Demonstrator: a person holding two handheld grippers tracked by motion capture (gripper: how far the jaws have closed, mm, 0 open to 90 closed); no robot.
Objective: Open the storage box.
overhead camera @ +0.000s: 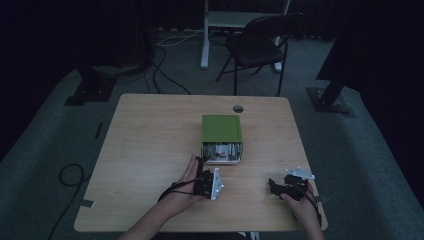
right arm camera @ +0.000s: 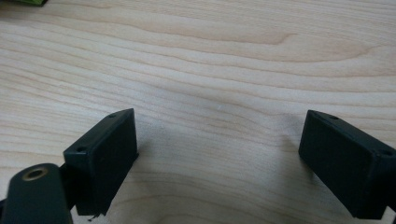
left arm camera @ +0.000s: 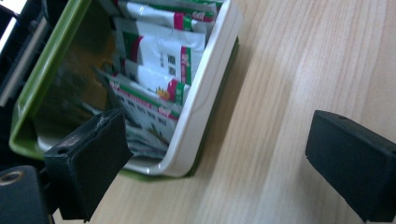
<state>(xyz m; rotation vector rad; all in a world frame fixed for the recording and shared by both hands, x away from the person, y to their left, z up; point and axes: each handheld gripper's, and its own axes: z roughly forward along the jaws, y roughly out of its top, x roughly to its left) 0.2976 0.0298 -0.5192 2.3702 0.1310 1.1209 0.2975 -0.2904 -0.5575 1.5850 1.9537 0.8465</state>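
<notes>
A green box (overhead camera: 221, 128) lies on its side mid-table, its open end with a white rim (left arm camera: 205, 107) facing the person. Several white sachets (left arm camera: 159, 51) with red and green print are packed inside. My left gripper (overhead camera: 202, 166) is just in front of that opening, held by a hand. In the left gripper view, my left gripper (left arm camera: 217, 137) stands open: one jaw is before the box's mouth, the other over bare wood, and nothing is gripped. My right gripper (overhead camera: 273, 185) rests near the table's front right, also open (right arm camera: 219, 137) over bare wood.
The wooden table (overhead camera: 150, 140) has a round cable hole (overhead camera: 238, 108) behind the box. A black folding chair (overhead camera: 260, 45) and a white stand are beyond the far edge. Cables lie on the grey floor (overhead camera: 70, 175) at the left.
</notes>
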